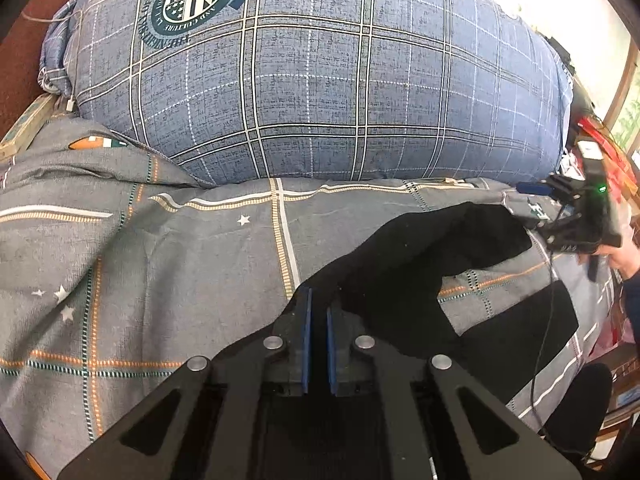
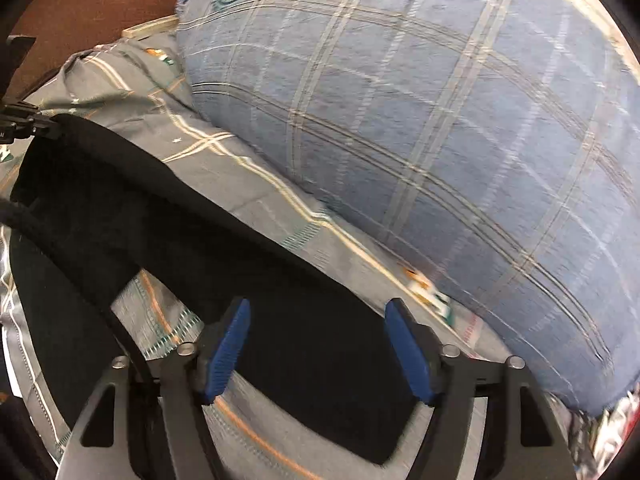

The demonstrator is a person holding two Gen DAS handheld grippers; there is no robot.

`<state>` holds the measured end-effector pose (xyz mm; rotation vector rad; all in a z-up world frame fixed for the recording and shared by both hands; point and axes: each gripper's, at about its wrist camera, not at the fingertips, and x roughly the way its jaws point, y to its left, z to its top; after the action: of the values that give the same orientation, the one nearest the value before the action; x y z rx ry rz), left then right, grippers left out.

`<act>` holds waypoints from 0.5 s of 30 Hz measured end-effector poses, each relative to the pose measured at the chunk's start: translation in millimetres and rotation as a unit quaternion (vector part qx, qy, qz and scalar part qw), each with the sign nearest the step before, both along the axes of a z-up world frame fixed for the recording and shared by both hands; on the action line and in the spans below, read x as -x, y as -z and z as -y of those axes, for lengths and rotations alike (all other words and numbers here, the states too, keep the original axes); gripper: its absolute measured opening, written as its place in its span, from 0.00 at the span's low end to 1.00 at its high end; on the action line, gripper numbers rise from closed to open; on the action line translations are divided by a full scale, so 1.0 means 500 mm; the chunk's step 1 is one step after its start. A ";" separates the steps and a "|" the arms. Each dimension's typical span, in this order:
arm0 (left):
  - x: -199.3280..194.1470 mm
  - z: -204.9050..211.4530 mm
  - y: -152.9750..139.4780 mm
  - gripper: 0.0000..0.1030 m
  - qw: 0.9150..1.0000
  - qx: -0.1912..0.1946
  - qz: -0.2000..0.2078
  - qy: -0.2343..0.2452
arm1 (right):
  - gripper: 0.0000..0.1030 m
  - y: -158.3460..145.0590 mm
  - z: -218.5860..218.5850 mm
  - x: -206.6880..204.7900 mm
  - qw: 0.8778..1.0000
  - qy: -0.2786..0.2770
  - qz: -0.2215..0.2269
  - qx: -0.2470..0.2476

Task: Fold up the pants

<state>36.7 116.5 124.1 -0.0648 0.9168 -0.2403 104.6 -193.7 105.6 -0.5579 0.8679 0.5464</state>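
Bed surface covered with a grey sheet [image 1: 180,248] with white, orange and teal check lines and small white stars, wrinkled at left. Big blue plaid pillow [image 1: 320,92] with a round teal crest print sits at the far side, resting on the sheet. Reddish-brown headboard or wall [image 1: 24,40] behind at far left, bright window glare top right, cluttered items in red and white at the right edge, too small to tell.

Black pants [image 1: 420,272] lie on the sheet, spread toward the right, one stretch lifted off the bed between the two grippers.

Left gripper [image 1: 318,312]: blue pads nearly together, clamped on an edge of the pants, black cloth pinched between them. Right gripper [image 2: 318,320]: blue fingers [image 2: 232,344] wide apart, pants fabric lying under and between them, pads not pressing on it.

Left wrist view only: the right gripper seen from outside at the far right edge with a green light, a hand [image 1: 624,258] in a dark sleeve holding it, a thin black cable [image 1: 546,320] hanging from it, and the full crest on the pillow. Right wrist view only: the left gripper's tip at the far left edge with the pants pulled taut from it in a long dark band; this view is motion-blurred, the pillow pattern smeared
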 end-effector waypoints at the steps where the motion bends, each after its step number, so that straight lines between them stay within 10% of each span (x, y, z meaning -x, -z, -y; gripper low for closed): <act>1: 0.000 -0.001 0.000 0.06 1.000 -0.001 0.001 0.001 | 0.70 0.014 -0.013 -0.013 1.000 -0.008 -0.007 0.009; 8: 0.002 -0.002 0.001 0.06 1.000 -0.007 0.007 0.007 | 0.62 0.096 -0.057 -0.106 0.997 -0.039 -0.052 0.052; 11: -0.002 -0.006 0.006 0.06 1.000 -0.002 0.006 0.011 | 0.09 0.118 -0.063 -0.126 0.994 -0.040 -0.084 0.063; 15: -0.007 -0.010 0.012 0.06 1.000 0.000 0.007 0.006 | 0.05 0.101 -0.067 -0.087 0.994 -0.047 -0.057 0.080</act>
<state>40.0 121.6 118.0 -0.0574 0.9036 -0.2507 148.1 -160.2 55.1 -0.7223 1.0035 0.6028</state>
